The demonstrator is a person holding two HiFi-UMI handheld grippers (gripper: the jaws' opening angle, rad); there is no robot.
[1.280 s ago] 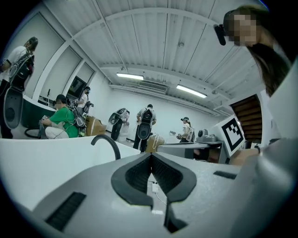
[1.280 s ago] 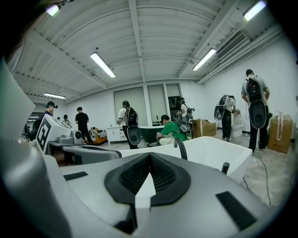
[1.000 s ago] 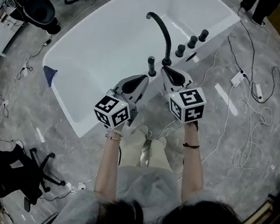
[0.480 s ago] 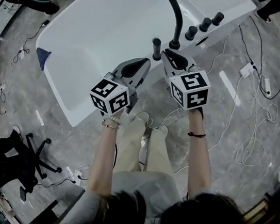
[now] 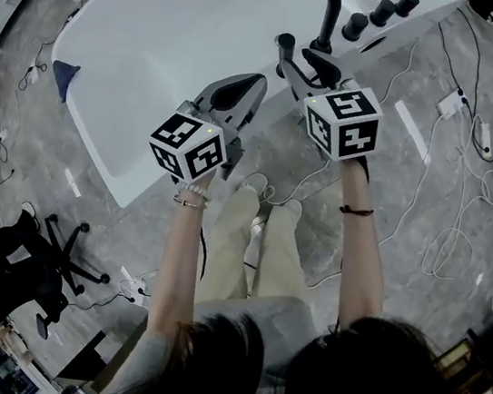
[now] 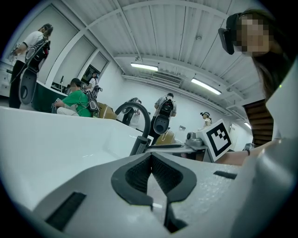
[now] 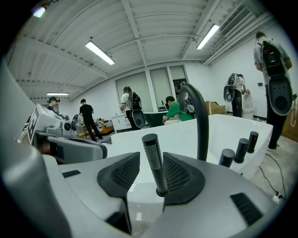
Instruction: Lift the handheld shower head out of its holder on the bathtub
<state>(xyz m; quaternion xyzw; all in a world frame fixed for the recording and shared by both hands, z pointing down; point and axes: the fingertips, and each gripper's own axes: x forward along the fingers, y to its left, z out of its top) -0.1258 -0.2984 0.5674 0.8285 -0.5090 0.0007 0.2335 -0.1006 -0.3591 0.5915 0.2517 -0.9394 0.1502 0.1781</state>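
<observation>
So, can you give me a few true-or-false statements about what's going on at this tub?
1. The shower head sits in its holder on the tub. True.
2. The right gripper is clamped on the shower head. False: its jaws have just been opening and stand apart, with the shower head between them.
3. The left gripper is shut with nothing in it. True.
4. The spout is white. False: it is black, like the knobs; the tub is white.

The bathtub was white; the handheld shower head, spout and knobs were black, the head finely dotted. The left tongs and right tongs were grey with dark ribbed pads, their cubes white with black squares. The floor was grey and veined.
</observation>
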